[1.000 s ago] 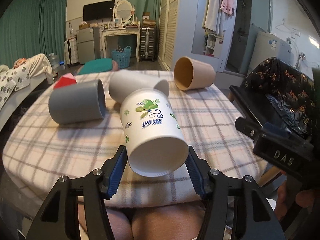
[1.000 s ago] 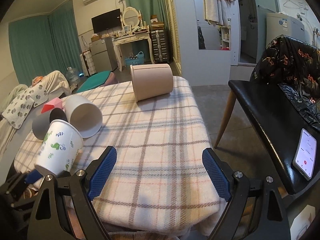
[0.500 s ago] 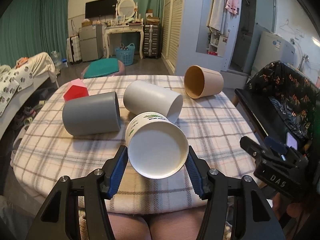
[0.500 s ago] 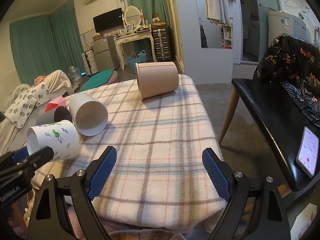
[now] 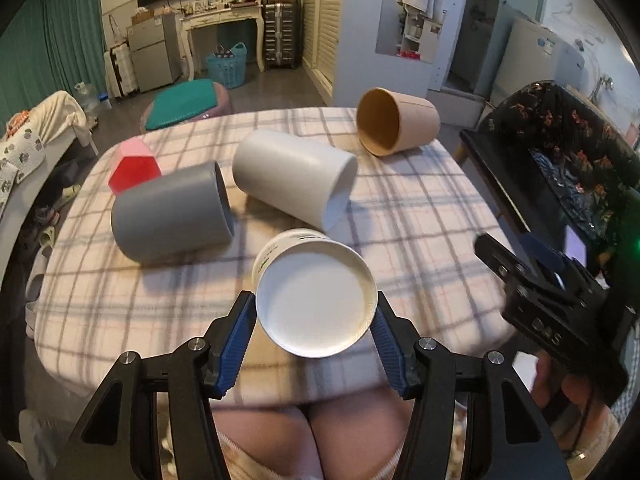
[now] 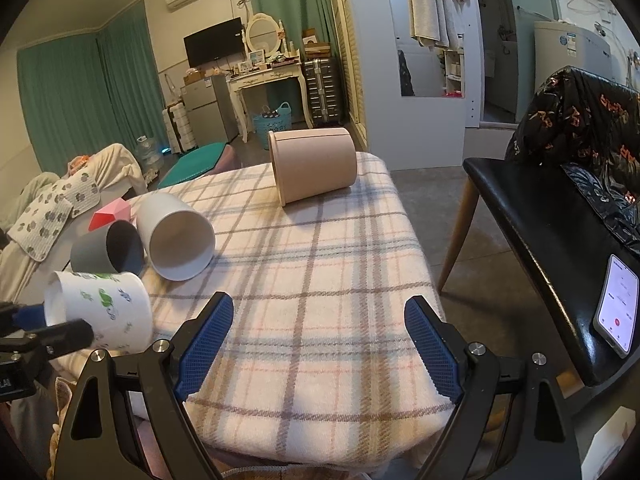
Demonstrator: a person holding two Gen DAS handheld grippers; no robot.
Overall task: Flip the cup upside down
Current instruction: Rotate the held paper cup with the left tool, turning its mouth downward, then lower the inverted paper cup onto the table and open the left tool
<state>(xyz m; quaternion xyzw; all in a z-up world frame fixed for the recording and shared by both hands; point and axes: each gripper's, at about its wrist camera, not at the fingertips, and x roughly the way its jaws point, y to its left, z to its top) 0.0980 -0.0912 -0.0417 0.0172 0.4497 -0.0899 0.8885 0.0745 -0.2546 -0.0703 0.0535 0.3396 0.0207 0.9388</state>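
My left gripper [image 5: 314, 324] is shut on a white paper cup with green leaf print [image 5: 316, 298], held above the near edge of the table. Its flat base faces the left wrist camera and its mouth points away and down. In the right wrist view the same cup [image 6: 100, 310] hangs at the far left, clamped in the left gripper's fingers [image 6: 64, 334]. My right gripper [image 6: 318, 340] is open and empty over the table's near right part.
On the plaid tablecloth [image 5: 420, 216] lie a grey cup [image 5: 172, 212], a white cup [image 5: 292, 182] and a brown cup [image 5: 396, 126], all on their sides, plus a red-pink block [image 5: 134, 166]. A black chair with a phone [image 6: 616, 308] stands to the right.
The left gripper has lifted and tilted the printed cup, so its base now faces the camera and its mouth points further down. The right gripper has barely moved.
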